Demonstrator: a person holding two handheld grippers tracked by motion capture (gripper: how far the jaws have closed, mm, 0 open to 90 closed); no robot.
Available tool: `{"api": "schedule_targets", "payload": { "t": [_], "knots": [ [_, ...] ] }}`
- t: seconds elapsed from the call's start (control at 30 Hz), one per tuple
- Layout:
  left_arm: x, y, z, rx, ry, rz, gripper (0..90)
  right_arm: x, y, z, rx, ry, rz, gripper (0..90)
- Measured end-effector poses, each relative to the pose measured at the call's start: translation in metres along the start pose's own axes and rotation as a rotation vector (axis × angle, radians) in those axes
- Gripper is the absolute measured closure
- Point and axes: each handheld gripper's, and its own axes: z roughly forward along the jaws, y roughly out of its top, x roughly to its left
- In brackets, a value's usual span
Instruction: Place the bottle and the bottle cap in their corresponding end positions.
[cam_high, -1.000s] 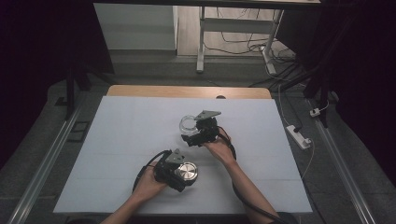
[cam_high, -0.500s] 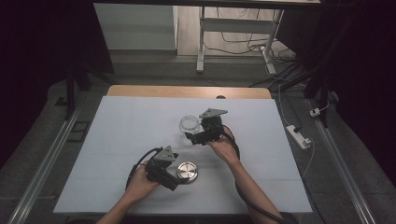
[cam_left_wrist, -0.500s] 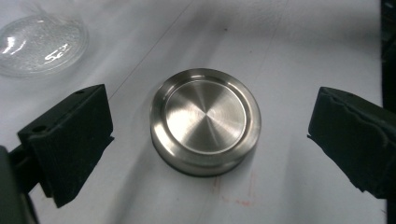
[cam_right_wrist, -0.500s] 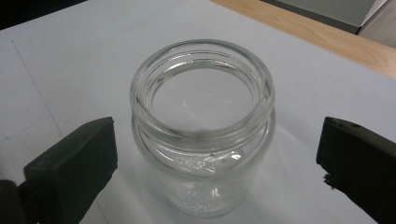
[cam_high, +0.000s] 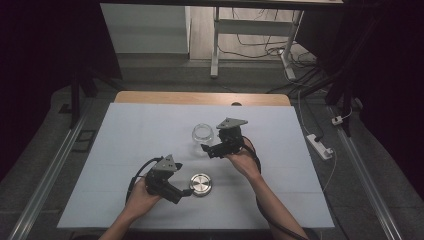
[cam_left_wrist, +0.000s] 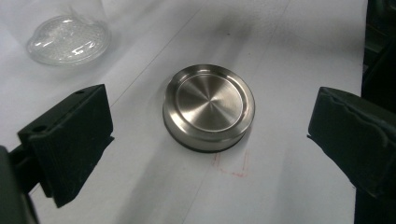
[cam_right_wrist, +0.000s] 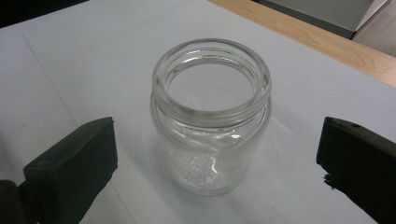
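An open, empty clear glass jar stands upright on the white table sheet. Its round steel lid lies flat on the sheet nearer the front. My left gripper is open, its jaws spread wide on either side of the lid and a little short of it, not touching. My right gripper is also open, jaws wide apart with the jar just ahead between them, untouched. The jar's base lies beyond the lid in the left gripper view.
A strip of bare wooden tabletop runs along the far edge of the sheet. Faint red pen marks sit beside the lid. A white power strip lies on the floor to the right, and desk legs stand behind.
The left gripper has drawn back to the left, away from the lid, which stays put. The right gripper has eased slightly right, off the jar.
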Motion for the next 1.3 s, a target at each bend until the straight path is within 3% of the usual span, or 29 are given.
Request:
{"api": "schedule_targets", "payload": {
  "t": [0.8,1.3],
  "knots": [
    [0.004,-0.024,-0.033,-0.015,0.039,-0.059,0.7,0.019,-0.014,-0.016,0.029,0.044,-0.011,0.0],
    [0.004,-0.043,-0.053,-0.03,0.058,-0.107,0.0,0.031,-0.021,-0.032,0.019,0.065,-0.02,0.0]
  ]
}}
